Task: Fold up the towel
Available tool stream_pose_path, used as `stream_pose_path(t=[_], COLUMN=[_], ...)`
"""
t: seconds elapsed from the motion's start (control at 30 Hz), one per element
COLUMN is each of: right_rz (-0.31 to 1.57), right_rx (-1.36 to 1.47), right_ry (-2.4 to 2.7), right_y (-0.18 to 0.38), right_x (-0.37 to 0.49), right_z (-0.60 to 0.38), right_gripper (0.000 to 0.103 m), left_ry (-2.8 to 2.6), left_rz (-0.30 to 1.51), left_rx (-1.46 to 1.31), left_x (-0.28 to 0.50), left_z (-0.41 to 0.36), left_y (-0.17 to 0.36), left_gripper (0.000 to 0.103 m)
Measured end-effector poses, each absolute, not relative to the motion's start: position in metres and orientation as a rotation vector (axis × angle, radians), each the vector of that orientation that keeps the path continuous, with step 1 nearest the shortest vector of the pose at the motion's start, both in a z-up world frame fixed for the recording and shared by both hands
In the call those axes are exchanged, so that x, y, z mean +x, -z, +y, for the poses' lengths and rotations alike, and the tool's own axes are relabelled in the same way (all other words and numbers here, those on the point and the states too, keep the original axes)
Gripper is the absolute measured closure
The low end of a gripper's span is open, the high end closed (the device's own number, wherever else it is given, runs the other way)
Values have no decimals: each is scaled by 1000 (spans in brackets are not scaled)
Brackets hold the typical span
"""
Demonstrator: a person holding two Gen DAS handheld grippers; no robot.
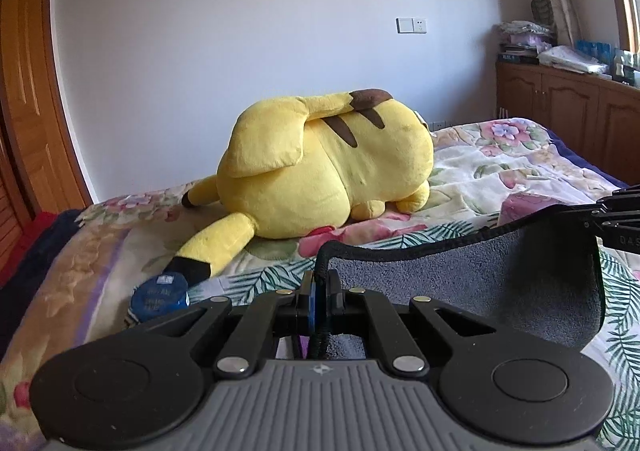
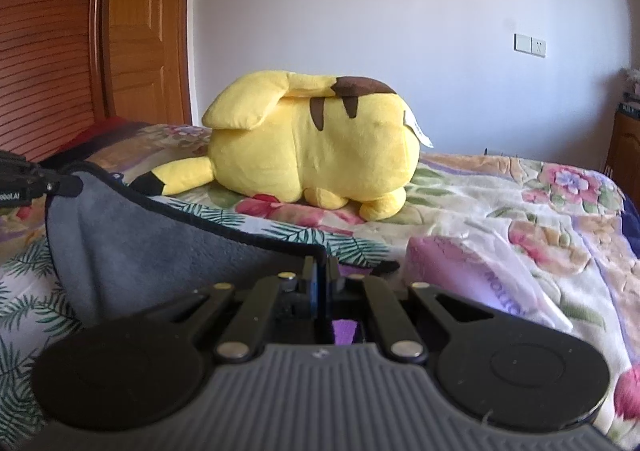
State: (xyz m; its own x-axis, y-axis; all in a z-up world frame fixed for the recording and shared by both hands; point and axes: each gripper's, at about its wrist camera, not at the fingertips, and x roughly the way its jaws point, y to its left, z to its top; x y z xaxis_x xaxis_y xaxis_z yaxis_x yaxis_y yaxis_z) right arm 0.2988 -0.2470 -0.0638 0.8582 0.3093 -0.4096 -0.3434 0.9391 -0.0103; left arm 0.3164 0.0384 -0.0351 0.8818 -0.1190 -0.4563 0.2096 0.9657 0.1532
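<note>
A grey towel [image 1: 480, 283] with a black hem hangs stretched between my two grippers above the floral bed. My left gripper [image 1: 320, 283] is shut on one top corner of it. My right gripper [image 2: 320, 271] is shut on the other top corner; the towel [image 2: 132, 251] sags away to the left in that view. The right gripper shows at the right edge of the left wrist view [image 1: 616, 219], and the left gripper at the left edge of the right wrist view [image 2: 52, 181]. The towel's lower part is hidden behind the gripper bodies.
A big yellow plush toy [image 1: 320, 167] lies on the bedspread [image 1: 500, 171] beyond the towel. A blue round container [image 1: 160, 297] sits by the plush's tail. A pink packet [image 2: 472, 275] lies to the right. A wooden cabinet [image 1: 568, 107] stands far right, a wooden door [image 2: 148, 31] at left.
</note>
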Motion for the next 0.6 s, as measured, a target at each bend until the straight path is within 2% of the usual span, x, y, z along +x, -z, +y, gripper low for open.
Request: stream_pose_path(t=[0.6], right_rz=[365], right_rx=[-160], right_ry=[-318], right_y=[65], right_x=[349], right_z=[-239], right_gripper=[99], left_ry=[107], left_rz=[427], left_rx=[180], left_x=[368], left_z=[40], left_y=[53], left_gripper=[98])
